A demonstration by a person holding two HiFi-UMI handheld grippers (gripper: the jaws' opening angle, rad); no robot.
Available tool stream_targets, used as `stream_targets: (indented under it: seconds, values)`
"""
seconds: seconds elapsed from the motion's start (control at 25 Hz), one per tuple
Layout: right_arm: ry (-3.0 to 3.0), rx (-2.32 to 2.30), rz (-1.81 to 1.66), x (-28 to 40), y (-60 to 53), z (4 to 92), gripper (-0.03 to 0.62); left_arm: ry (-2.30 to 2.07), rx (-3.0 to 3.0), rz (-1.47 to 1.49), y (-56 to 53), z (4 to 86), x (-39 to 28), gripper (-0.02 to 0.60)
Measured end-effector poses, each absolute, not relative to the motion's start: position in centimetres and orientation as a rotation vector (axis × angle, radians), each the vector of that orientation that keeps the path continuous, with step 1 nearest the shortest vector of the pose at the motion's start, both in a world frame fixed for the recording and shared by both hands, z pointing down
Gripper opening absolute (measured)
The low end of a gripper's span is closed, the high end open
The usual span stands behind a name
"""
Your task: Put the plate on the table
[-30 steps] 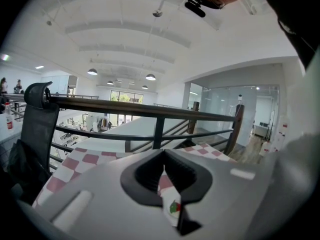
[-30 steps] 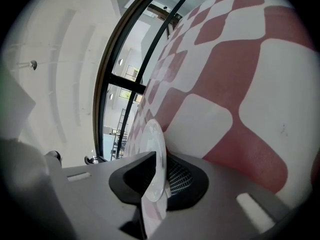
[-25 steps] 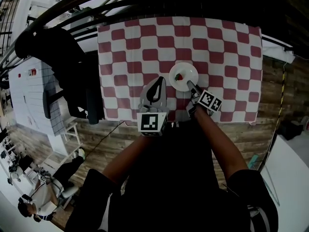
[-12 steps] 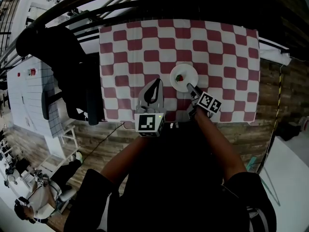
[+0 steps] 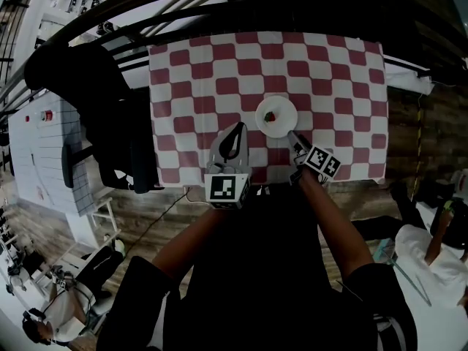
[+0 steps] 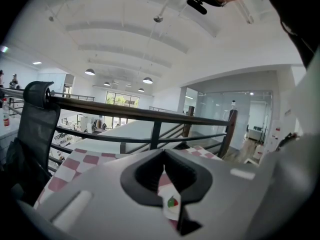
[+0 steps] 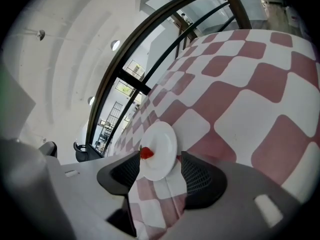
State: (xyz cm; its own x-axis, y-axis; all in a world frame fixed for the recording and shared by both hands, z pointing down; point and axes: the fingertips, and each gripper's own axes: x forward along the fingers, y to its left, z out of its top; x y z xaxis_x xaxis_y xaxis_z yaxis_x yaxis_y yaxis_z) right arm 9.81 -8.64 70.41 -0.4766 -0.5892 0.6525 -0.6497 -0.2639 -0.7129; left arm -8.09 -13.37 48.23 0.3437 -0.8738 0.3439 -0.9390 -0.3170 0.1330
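A white plate (image 5: 276, 116) with a strawberry (image 5: 270, 116) on it rests flat on the red-and-white checked tablecloth (image 5: 190, 72). My right gripper (image 5: 293, 136) sits just short of the plate's near edge. Its jaws have just been opening and now stand wide, with nothing between the pads. In the right gripper view the plate (image 7: 162, 146) and strawberry (image 7: 146, 153) lie just beyond that gripper (image 7: 159, 171). My left gripper (image 5: 236, 129) hovers to the plate's left, shut and holding nothing. Through its (image 6: 164, 171) narrow slit I see a sliver of plate (image 6: 173, 211).
A black railing (image 5: 183, 6) runs along the table's far side. A dark chair with a jacket (image 5: 110, 115) stands against the table's left side. A person in white (image 5: 428, 251) crouches on the wooden floor at the right. The table's near edge is under my wrists.
The right gripper has let go of the plate's rim and drawn back a little toward the near edge. The plate stays on the cloth. The left gripper has barely shifted.
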Motion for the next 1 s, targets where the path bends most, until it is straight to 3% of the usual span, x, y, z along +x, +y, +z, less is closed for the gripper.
stream_targets:
  seconds: [0.52, 0.8, 1.0]
  values:
    - [-2.133, 1.655, 1.824, 7.1, -9.8, 60.4, 0.252, -1.473, 2.324, 0.280, -9.8, 48.5, -6.7, 0.009]
    - [-2.234, 1.759, 1.712, 6.1, -8.9, 55.0, 0.148, -1.448, 2.361, 0.236, -9.2, 46.8, -6.3, 0.009]
    - [-2.302, 1.858, 1.684, 6.0, -8.2, 51.3, 0.011, -1.423, 2.401, 0.217, -8.9, 44.8, -5.6, 0.009]
